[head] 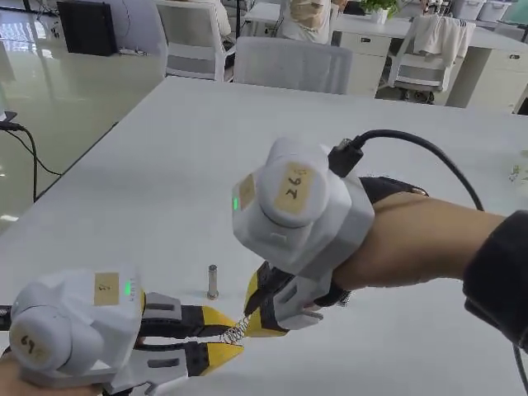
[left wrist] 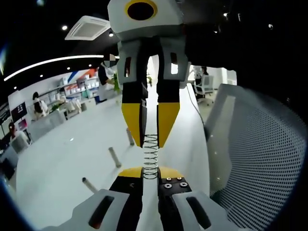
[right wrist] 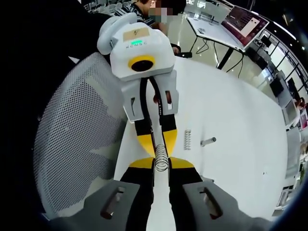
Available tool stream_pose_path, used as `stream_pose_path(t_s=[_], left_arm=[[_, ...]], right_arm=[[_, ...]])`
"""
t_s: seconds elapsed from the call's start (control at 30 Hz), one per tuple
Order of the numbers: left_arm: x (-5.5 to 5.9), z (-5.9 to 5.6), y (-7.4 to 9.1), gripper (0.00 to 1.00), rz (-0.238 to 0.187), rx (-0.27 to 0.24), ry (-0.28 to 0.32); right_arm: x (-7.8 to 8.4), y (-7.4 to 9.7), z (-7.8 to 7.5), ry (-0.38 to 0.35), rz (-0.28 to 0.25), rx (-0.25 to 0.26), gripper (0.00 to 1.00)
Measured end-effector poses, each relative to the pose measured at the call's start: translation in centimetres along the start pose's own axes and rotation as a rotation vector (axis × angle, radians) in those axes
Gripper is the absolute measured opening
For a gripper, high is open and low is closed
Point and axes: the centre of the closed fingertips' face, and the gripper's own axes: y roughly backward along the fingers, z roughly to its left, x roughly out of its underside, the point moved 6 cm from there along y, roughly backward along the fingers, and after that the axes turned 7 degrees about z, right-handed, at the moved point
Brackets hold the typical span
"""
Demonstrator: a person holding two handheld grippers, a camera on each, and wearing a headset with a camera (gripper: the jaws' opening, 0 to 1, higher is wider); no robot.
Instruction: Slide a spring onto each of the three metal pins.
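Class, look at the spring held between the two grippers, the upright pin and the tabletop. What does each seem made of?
The spring looks like thin coiled steel wire, grey with small glints. The pin seems solid metal, a dull silver-grey cylinder. The tabletop is smooth white and softly reflects light, perhaps laminate; the look leaves it open.

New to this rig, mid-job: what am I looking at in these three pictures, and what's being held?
There is no robot arm here: a person holds a two-jaw gripper in each hand. The head view looks down from a headset camera. The two round pictures come from cameras riding on the grippers. The left gripper and right gripper face each other, both shut on one spring held between them above the white table. Three metal pins sit on it, and a spare spring lies nearby.
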Motion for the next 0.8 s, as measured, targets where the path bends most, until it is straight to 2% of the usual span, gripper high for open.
stream_pose_path(t_s=[0.43, 0.7, 0.8], left_arm=[[0.0, 0.3, 0.0, 0.02, -0.007, -0.009, 0.001], [0.2, 0.4, -0.1, 0.02, -0.011, -0.014, 0.016], [0.2, 0.4, -0.1, 0.02, -0.011, -0.014, 0.017]], right_arm=[[-1.1, 0.2, -0.2, 0.011, -0.031, 0.015, 0.07], [-0.9, -0.1, -0.4, 0.004, -0.038, 0.005, 0.09], [-0.7, -0.2, -0.4, -0.014, -0.039, -0.006, 0.13]])
